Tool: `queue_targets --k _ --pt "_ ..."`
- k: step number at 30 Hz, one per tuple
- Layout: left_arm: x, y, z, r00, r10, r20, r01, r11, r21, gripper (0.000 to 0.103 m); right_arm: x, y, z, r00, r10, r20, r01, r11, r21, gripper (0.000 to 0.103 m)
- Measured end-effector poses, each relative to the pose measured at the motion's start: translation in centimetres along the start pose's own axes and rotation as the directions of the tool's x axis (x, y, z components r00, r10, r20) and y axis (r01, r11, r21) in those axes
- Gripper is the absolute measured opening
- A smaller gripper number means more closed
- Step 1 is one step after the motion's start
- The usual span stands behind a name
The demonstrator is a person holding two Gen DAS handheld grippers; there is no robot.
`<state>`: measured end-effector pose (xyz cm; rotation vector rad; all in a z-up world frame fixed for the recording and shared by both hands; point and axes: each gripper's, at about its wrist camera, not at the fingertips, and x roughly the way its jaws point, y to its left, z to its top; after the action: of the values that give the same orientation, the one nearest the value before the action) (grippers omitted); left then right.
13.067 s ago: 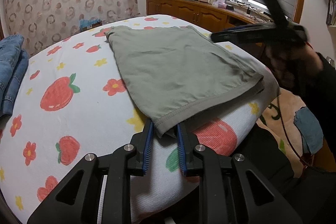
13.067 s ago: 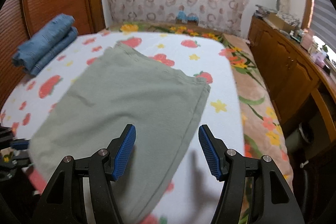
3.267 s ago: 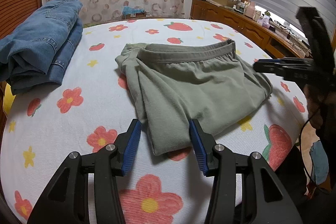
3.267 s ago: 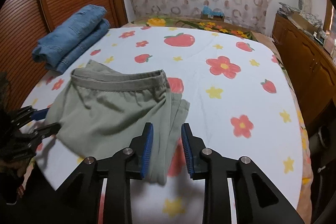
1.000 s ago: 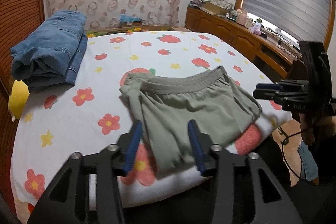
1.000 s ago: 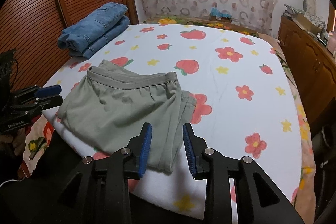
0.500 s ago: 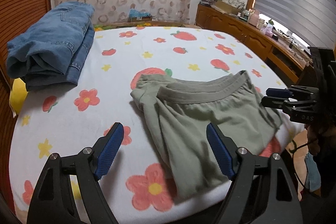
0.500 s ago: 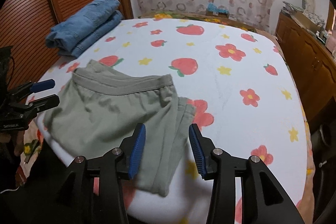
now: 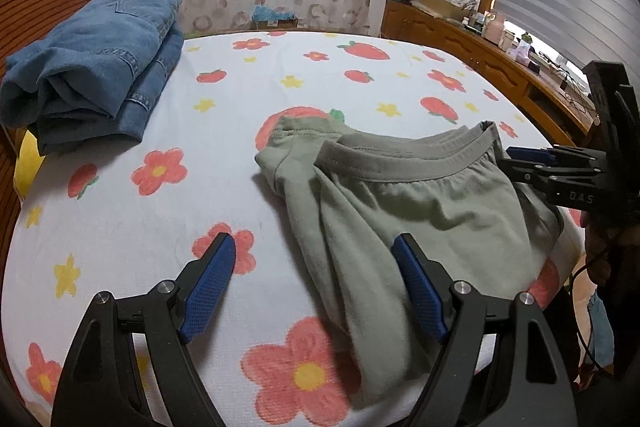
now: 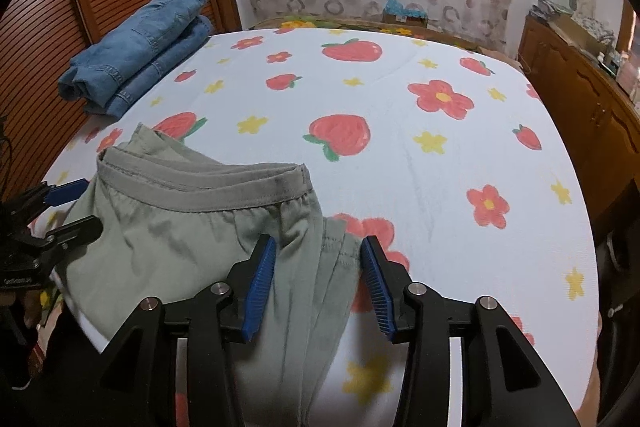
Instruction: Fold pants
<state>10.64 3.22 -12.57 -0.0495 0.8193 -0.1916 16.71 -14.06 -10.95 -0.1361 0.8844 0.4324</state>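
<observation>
Right wrist view: soft, light green pants lie folded at the bed's near edge; both hand-held grippers, right and left, hang spread; pinching the stacked hems looks best.

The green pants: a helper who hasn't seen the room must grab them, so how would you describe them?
On the strawberry-print bed, look at the near edge, between the two grippers. The green pants lie folded there, elastic waistband up; unlike the blue jeans stacked by the far wooden wall, they are thin and olive.
</observation>
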Motion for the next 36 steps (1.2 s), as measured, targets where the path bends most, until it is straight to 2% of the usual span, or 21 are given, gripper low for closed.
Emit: queue_targets --k 6,13,21,23,28,30,36 --pt "0.3 -0.3 0.1 1.000 0.017 0.003 -0.017 1.000 0.019 0.085 -0.2 0.3 -1.5 0.996 0.005 0.089 -0.004 1.000 -0.007 0.056" --pt "0.3 0.1 0.4 1.000 0.001 -0.009 -0.001 1.000 -0.005 0.085 -0.2 0.5 -1.8 0.996 -0.014 0.093 0.015 1.000 -0.014 0.057" --pt "1.0 1.3 2.0 0.997 -0.065 -0.034 0.063 0.996 -0.059 0.085 -0.3 0.6 -1.7 0.995 -0.018 0.098 0.020 1.000 -0.021 0.057" --pt "1.0 1.8 2.4 0.994 -0.104 -0.016 0.102 0.991 -0.088 0.081 -0.3 0.6 -1.7 0.995 -0.017 0.098 0.020 1.000 -0.022 0.057" --pt "1.3 1.4 3.0 0.994 -0.103 -0.020 0.102 0.993 -0.060 0.055 -0.3 0.6 -1.7 0.995 -0.019 0.098 0.021 1.000 -0.022 0.057" --pt "1.6 1.2 3.1 0.995 -0.100 -0.027 0.098 0.994 -0.051 0.052 -0.3 0.6 -1.7 0.995 -0.018 0.098 0.021 1.000 -0.022 0.057" --pt "1.9 1.1 3.1 0.996 -0.081 -0.021 0.080 0.996 -0.041 0.052 -0.3 0.6 -1.7 0.995 -0.017 0.096 0.019 1.000 -0.019 0.057"
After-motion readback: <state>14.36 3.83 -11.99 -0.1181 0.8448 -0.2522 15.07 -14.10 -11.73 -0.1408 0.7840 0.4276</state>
